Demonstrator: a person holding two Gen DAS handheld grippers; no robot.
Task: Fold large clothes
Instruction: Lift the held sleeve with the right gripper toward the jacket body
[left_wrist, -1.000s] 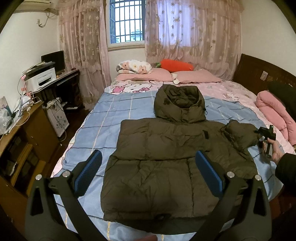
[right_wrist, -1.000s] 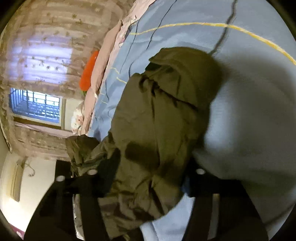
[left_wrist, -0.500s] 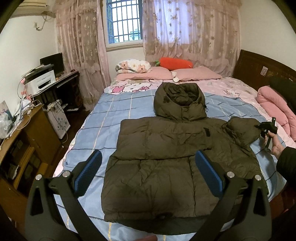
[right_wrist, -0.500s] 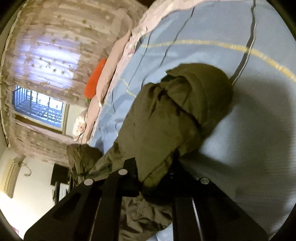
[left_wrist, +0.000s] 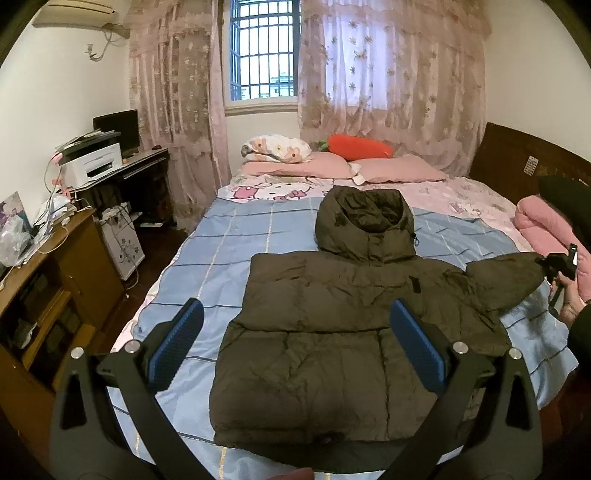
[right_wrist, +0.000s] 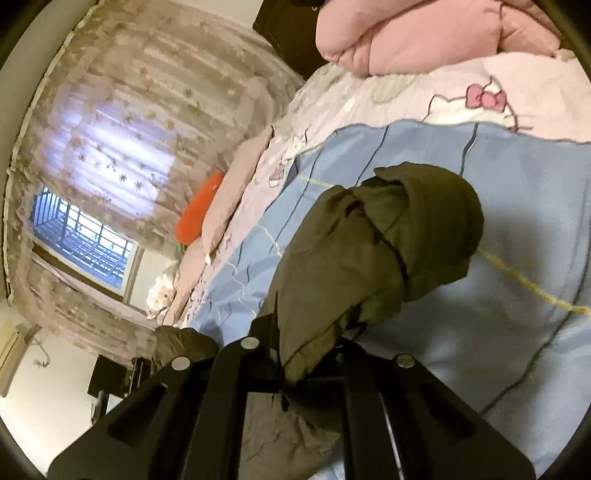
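A dark olive hooded puffer jacket (left_wrist: 332, 325) lies spread flat on the bed (left_wrist: 229, 266), hood (left_wrist: 365, 225) pointing toward the pillows and its hem at the near edge; the padding is quilted in broad horizontal panels and looks creased. One sleeve (left_wrist: 506, 277) stretches out toward the right edge of the bed, its cuff lifted off the cover and pinched in the clenched right tool (left_wrist: 554, 264), held by a hand (left_wrist: 570, 302). From the right wrist view the sleeve end (right_wrist: 369, 254) bunches in thick folds above the blue cover. The left tool (left_wrist: 295, 347) hovers over the jacket's lower half, released, with its blue pads wide apart and nothing between them. The bed wears a pale blue checked cover over a pink cartoon sheet, with pink pillows (left_wrist: 399, 171) and an orange carrot cushion (left_wrist: 358, 147) at its head. Lace curtains (left_wrist: 391, 85) flank a barred window (left_wrist: 264, 51); a printer (left_wrist: 92, 164) sits on a table (left_wrist: 129, 166) at the left.
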